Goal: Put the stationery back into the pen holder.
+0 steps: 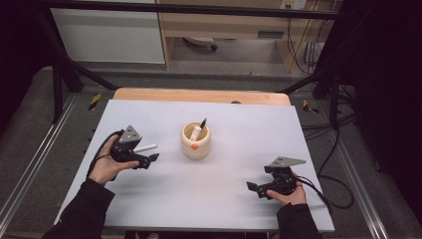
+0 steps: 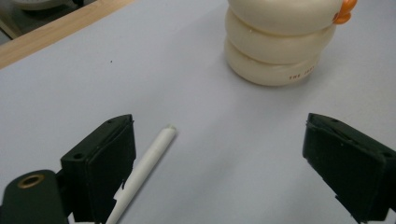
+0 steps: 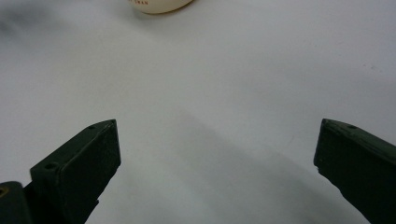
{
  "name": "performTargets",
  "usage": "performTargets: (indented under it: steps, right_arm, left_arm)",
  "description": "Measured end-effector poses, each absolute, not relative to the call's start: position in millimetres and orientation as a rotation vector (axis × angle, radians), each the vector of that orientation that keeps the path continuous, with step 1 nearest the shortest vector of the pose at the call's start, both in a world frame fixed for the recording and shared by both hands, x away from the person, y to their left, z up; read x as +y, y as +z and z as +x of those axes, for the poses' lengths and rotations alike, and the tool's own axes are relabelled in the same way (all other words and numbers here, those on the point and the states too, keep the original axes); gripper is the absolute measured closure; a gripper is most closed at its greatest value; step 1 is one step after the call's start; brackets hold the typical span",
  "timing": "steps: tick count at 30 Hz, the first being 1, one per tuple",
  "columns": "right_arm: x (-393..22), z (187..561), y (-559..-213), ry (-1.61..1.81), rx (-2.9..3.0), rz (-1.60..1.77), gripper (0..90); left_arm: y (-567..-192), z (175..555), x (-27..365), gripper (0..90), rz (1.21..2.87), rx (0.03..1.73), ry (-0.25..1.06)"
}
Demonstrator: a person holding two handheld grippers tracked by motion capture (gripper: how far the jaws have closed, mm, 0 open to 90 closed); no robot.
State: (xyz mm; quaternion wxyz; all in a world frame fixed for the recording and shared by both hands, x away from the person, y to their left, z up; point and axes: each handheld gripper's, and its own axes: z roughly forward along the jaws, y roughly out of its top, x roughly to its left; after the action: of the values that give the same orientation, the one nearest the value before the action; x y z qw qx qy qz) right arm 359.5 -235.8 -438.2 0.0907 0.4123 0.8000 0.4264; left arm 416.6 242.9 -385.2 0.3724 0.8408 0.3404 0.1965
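A cream ribbed pen holder point(image 1: 195, 142) stands at the middle of the table with a white pen and a black-tipped pen upright in it and an orange knob on its front. Left of it, a white pen point(image 1: 145, 148) lies flat on the mat. My left gripper point(image 1: 149, 160) hovers low over that pen, open. In the left gripper view the white pen point(image 2: 144, 170) lies close beside the inner face of the left jaw, unpressed, with the holder point(image 2: 280, 42) ahead. My right gripper point(image 1: 253, 188) rests near the front right, open, with nothing between its jaws point(image 3: 217, 144).
The grey mat point(image 1: 239, 124) covers a wooden tabletop whose far edge point(image 1: 199, 94) shows beyond it. Black frame bars cross the back and sides. Cables point(image 1: 338, 149) trail off the table's right side. The holder's base point(image 3: 159, 5) sits at the top of the right gripper view.
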Motion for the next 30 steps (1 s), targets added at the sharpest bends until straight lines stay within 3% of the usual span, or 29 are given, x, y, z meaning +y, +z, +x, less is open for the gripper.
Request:
performTargets:
  steps: [15,20,30]
  right_arm:
    - [-235.7,359.9,-439.2,1.256,2.388,1.216,1.4]
    - [-235.3,360.1,-439.7,1.255,2.387,1.218,1.4]
    - [-235.2,360.3,-439.9,1.251,2.391,1.216,1.4]
  left_arm:
    - [-395.7,422.3,265.0,9.1,2.213,0.843,0.496]
    - [-398.1,428.7,274.1,20.4,2.210,0.871,0.515]
    - [-410.1,446.0,290.5,48.0,2.182,1.083,0.555]
